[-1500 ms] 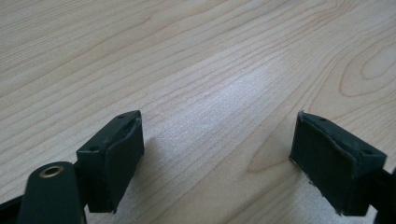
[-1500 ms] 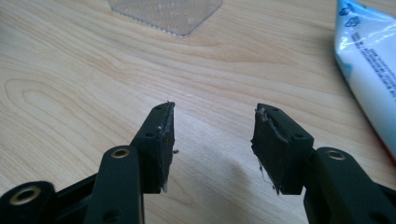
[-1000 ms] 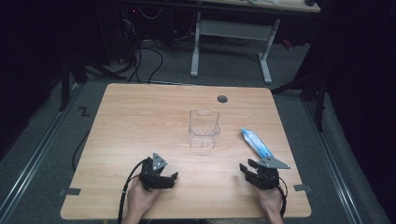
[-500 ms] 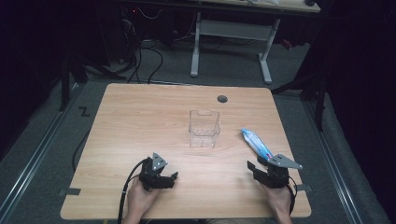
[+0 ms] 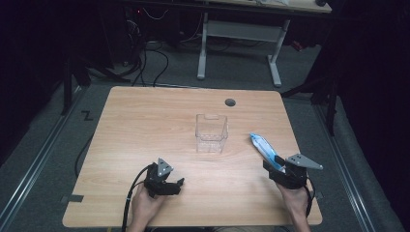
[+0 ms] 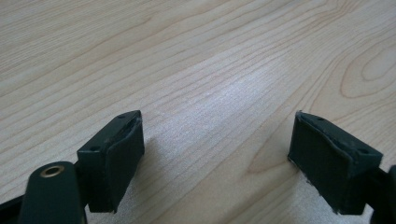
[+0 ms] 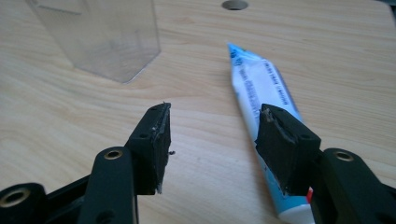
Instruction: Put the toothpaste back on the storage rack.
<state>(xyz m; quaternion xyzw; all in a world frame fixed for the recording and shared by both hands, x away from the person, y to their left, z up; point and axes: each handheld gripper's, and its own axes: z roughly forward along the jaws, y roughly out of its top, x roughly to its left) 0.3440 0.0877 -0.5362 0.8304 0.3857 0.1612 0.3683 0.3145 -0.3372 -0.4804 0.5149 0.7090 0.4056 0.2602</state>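
Right tool [image 7: 212, 140], jaws just opening and empty, hovers low in the frame beside the toothpaste tube [image 7: 261, 93] and could nudge it across the table [image 7: 70, 121] if lowered off-centre.

— Anything I can read from here?

— Hardly. The tube [image 7: 261, 88] has dark print running along its white and blue side in my right gripper view, but it's too small and blurred for me to make out a single word.

— And from the high view?

— There the tube [image 5: 263, 147] is just a blue and white strip, no letters I can tell. On the floor [image 5: 58, 145] left of the table there's a black mark [image 5: 87, 116] shaped like a Z; that's the one sign I can read.

— The box?

— The clear box [image 5: 211, 133] carries no print I can see.
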